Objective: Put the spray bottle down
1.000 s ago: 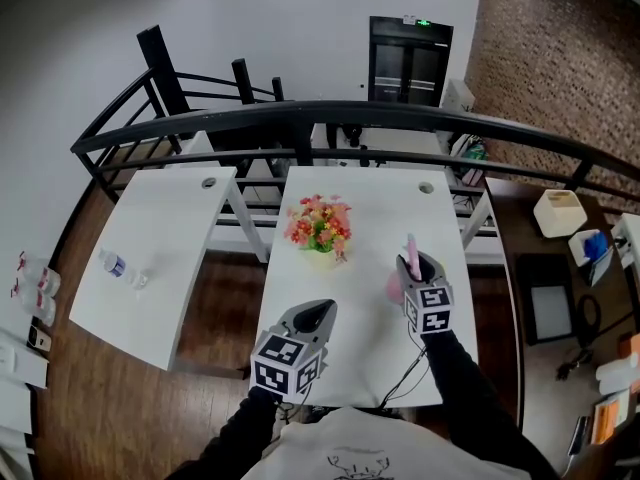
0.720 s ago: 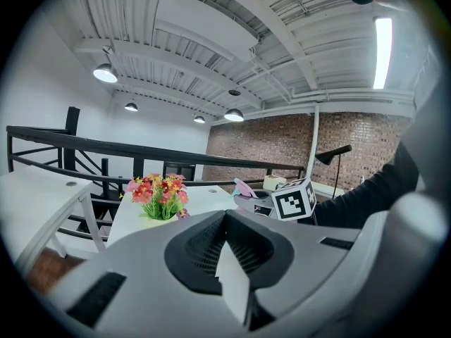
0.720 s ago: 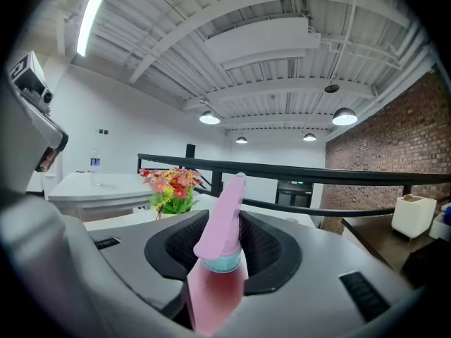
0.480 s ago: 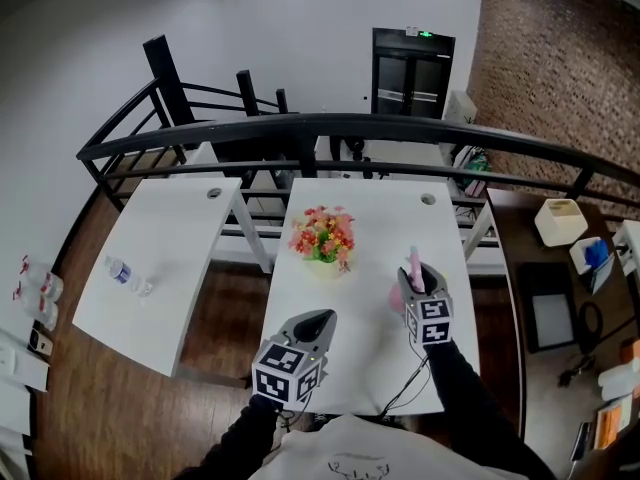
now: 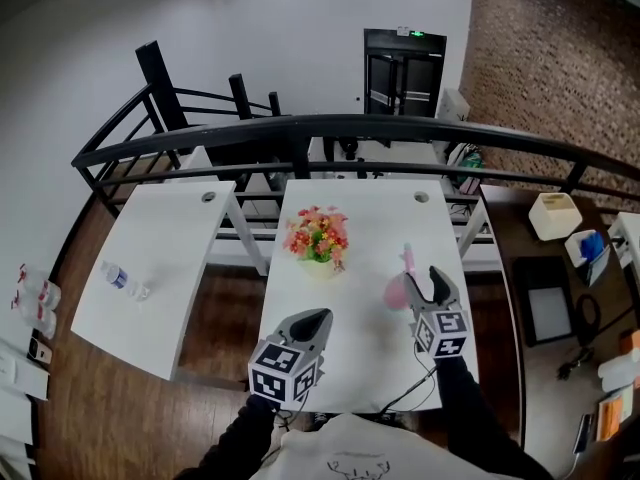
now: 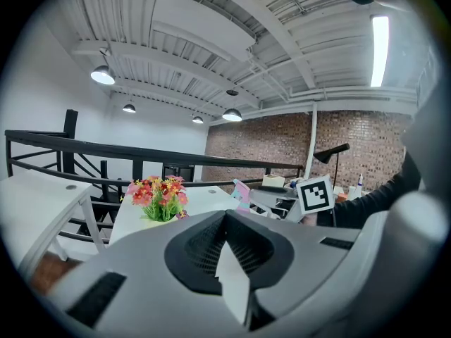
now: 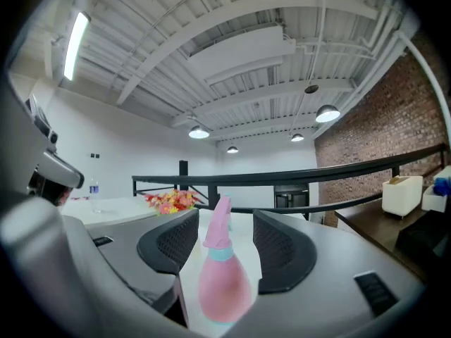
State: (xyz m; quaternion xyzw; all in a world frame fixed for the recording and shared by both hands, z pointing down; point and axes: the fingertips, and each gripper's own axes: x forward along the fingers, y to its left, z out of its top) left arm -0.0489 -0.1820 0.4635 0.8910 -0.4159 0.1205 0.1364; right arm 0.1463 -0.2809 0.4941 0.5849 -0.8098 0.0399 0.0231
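Observation:
The pink spray bottle [image 5: 398,288] stands upright on the white table [image 5: 365,213], right of the middle. In the right gripper view the spray bottle [image 7: 222,277] sits between the two jaws, with a gap on each side. My right gripper [image 5: 426,284] is just behind it, and its jaws are opening without pressing on the bottle. That right gripper [image 7: 224,225] points level toward the far railing. My left gripper [image 5: 316,317] hangs over the table's near left part, shut and holding nothing. The left gripper [image 6: 227,218] view shows the bottle's top [image 6: 241,191] beyond it.
A pot of red and yellow flowers [image 5: 318,236] stands at mid-table, left of the bottle. A second white table [image 5: 165,238] at the left carries a small water bottle [image 5: 114,271]. A black railing [image 5: 300,128] runs behind both tables. A cable [image 5: 410,373] hangs over the near edge.
The right gripper's jaws have spread wide and let go of the spray bottle. That hand has drawn back a little toward the near right. The left gripper has stayed put.

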